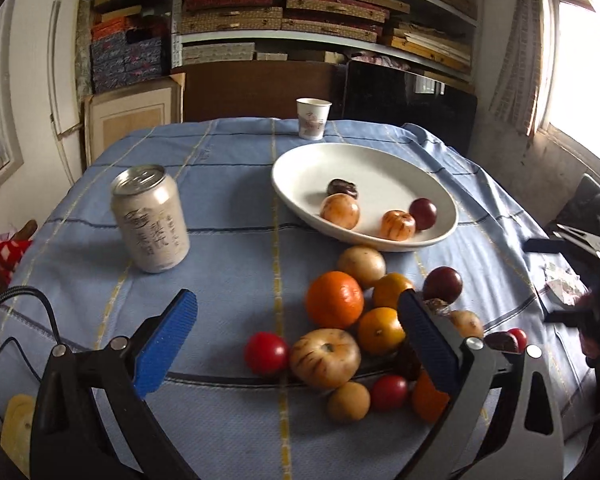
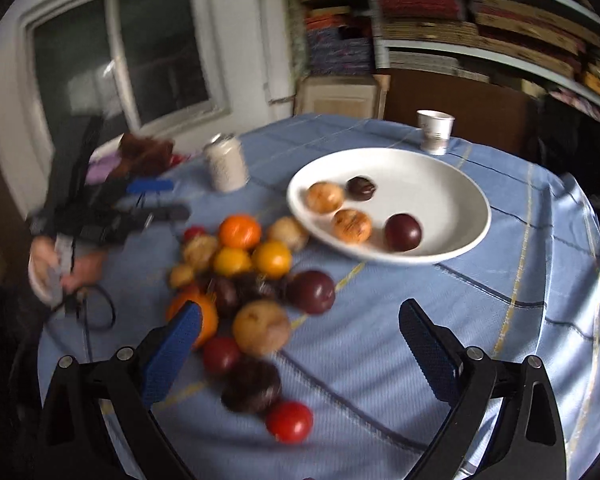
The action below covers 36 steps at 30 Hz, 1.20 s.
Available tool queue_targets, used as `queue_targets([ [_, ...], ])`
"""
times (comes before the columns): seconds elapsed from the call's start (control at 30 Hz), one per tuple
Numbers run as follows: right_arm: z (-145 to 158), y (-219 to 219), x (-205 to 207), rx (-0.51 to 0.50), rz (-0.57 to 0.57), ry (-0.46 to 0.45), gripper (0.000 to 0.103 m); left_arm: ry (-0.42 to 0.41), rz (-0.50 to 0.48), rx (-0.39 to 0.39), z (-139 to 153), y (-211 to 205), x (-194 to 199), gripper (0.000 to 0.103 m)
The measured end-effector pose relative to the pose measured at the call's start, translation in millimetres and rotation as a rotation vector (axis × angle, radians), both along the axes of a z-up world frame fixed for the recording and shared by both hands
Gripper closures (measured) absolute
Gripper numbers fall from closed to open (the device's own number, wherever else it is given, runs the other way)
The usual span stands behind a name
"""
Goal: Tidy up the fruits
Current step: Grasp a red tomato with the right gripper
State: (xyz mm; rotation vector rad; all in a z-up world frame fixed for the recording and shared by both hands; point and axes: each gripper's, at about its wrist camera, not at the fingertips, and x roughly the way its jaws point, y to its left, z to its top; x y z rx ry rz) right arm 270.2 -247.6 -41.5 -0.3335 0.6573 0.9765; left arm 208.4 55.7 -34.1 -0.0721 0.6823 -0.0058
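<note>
Your right wrist view is smeared by motion: the fruit pile [image 2: 252,292] blurs together, and the dark lump [image 2: 252,386] near the bottom may be a plum, though you cannot tell. The left gripper [image 2: 152,200] at that view's left edge is a streak, its hand [image 2: 66,268] barely readable. In the left wrist view, the right-hand finger [image 1: 428,344] covers part of an orange fruit [image 1: 428,402] and the dark things [image 1: 500,340] behind it. The can's lettering [image 1: 154,230] is too blurred to read.

The can [image 1: 151,219] near the table's left edge bears dark printed characters, too blurred to read.
</note>
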Motion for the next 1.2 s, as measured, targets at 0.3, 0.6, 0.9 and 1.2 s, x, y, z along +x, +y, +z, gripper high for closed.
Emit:
queue_targets([
  [0.3, -18.4, -18.8, -33.4, -0.113, 0.161, 0.026, 0.032, 0.009, 0.06, -0.068, -0.2, 25.4, -6.4, 0.005],
  [0.6, -41.2, -2.3, -29.4, -0.251, 0.086, 0.007, 0.044, 0.025, 0.091, -0.044, -4.7, 27.7, -5.5, 0.005],
  [0.9, -47.3, 6.2, -30.4, -0.288, 0.083, -0.02, 0.07, 0.029, 0.087, -0.03, -6.4, 26.0, -5.6, 0.005],
  [1.2, -36.0, -7.5, -20.6, -0.21, 0.022, 0.004, 0.073, 0.031, 0.006, -0.039, -0.9, 31.3, -13.7, 0.005],
])
